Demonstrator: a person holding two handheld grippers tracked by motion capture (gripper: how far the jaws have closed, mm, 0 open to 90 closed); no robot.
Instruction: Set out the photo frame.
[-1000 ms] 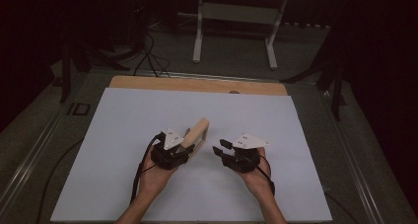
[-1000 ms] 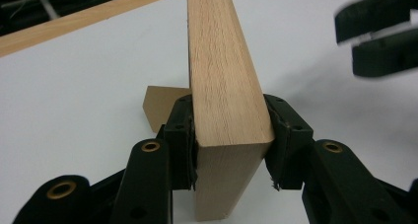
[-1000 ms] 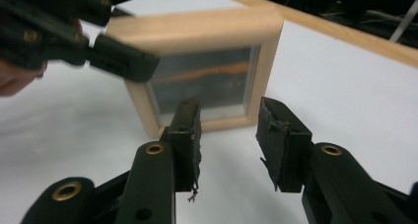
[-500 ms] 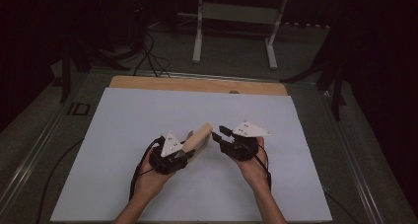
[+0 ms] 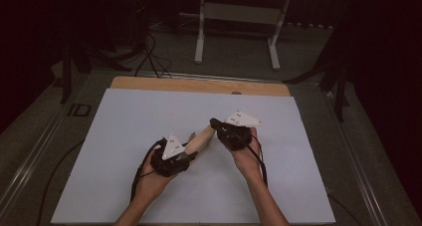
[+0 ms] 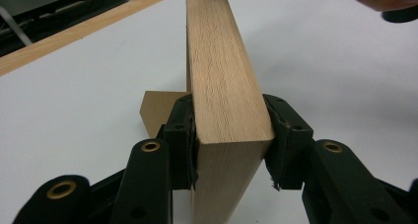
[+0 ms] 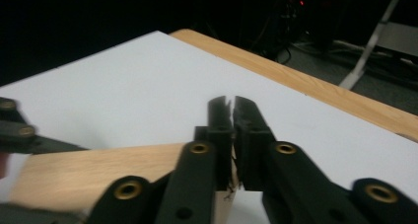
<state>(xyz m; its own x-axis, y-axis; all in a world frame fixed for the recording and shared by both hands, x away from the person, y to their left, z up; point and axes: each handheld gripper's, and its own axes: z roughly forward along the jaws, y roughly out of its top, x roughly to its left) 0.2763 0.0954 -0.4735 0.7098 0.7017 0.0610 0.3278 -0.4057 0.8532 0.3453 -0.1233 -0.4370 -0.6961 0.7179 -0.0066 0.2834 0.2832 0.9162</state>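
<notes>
- Wood is the thing in hand: a pale wooden block (image 6: 224, 81) with one rounded end, held up off the white table (image 5: 124, 121) near its middle in the high view.
- Left hand-held gripper (image 6: 230, 150): its two black jaws stand part open and press on both flat sides of the block at its squared end, so the block is clamped between them; its own view looks along the block's narrow edge toward the rounded end.
- Right hand-held gripper (image 7: 232, 120): its jaws have just been closing and now meet, with a thin slit between the pads and nothing between them.
- In the right gripper view the block (image 7: 98, 177) lies below and left of the closed jaws, whose tips stand over the table; whether the jaws touch the wood I cannot tell.
- In the high view the right hand-held gripper (image 5: 215, 122) sits at the far end of the block (image 5: 201, 139), the left hand-held gripper (image 5: 186, 156) at its near end.
- A small flat brown piece (image 6: 157, 113) shows behind the left jaw in the left gripper view.
</notes>
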